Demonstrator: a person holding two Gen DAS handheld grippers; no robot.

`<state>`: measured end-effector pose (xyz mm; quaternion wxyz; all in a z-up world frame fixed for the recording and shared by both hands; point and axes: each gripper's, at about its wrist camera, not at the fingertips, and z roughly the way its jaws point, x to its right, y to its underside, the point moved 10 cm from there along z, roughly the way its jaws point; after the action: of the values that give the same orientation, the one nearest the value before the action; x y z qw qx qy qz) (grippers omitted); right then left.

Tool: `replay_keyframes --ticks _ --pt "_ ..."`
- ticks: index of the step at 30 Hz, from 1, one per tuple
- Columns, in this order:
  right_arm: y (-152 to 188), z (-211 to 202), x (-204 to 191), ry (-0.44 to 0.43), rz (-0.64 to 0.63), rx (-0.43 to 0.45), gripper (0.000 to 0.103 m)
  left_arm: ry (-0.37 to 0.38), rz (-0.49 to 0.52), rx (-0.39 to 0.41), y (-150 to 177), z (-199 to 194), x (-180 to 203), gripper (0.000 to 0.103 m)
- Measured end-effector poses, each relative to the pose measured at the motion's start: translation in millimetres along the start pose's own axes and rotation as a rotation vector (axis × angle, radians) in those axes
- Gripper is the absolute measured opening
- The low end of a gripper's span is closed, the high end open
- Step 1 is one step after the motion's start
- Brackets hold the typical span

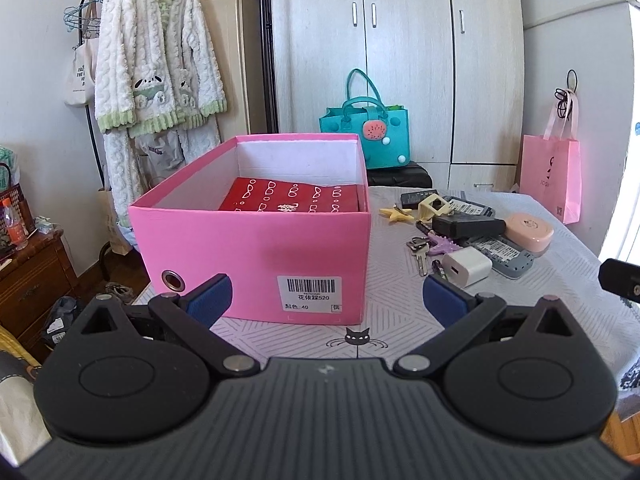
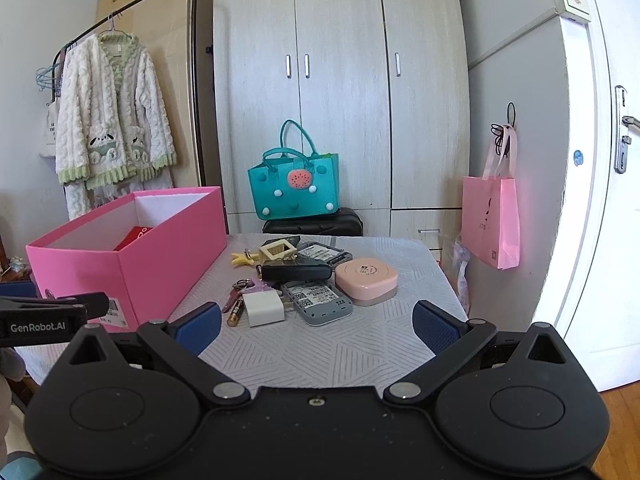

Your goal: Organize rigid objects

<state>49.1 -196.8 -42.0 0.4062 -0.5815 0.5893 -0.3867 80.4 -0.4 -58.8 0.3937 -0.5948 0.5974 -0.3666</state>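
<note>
Both your hand-held grippers, left (image 1: 326, 300) and right (image 2: 316, 326), are apart and empty. Take the charger (image 2: 263, 309) squarely first, then lower it into the box (image 2: 132, 256).

The left tongs (image 1: 327, 300) are spread wide and hold nothing. The right tongs (image 2: 317, 326) are spread wide too, with nothing between the blue pads (image 2: 199, 326).
</note>
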Motion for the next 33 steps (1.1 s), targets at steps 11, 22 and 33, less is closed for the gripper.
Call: replay_keyframes --ticks 11,22,33 --pt "3.4 2.1 -1.4 0.0 0.004 -0.023 0.103 0.015 0.044 -0.024 5.7 -2.0 -0.2 0.103" --pt "10.7 10.2 -12.5 -0.02 0.01 -0.054 0.103 0.036 0.041 -0.084 16.3 1.9 -6.4 0.103" --pt "13.5 12.2 -15.2 -0.031 0.003 -0.065 0.103 0.054 0.007 -0.111 18.1 5.3 -6.2 0.102"
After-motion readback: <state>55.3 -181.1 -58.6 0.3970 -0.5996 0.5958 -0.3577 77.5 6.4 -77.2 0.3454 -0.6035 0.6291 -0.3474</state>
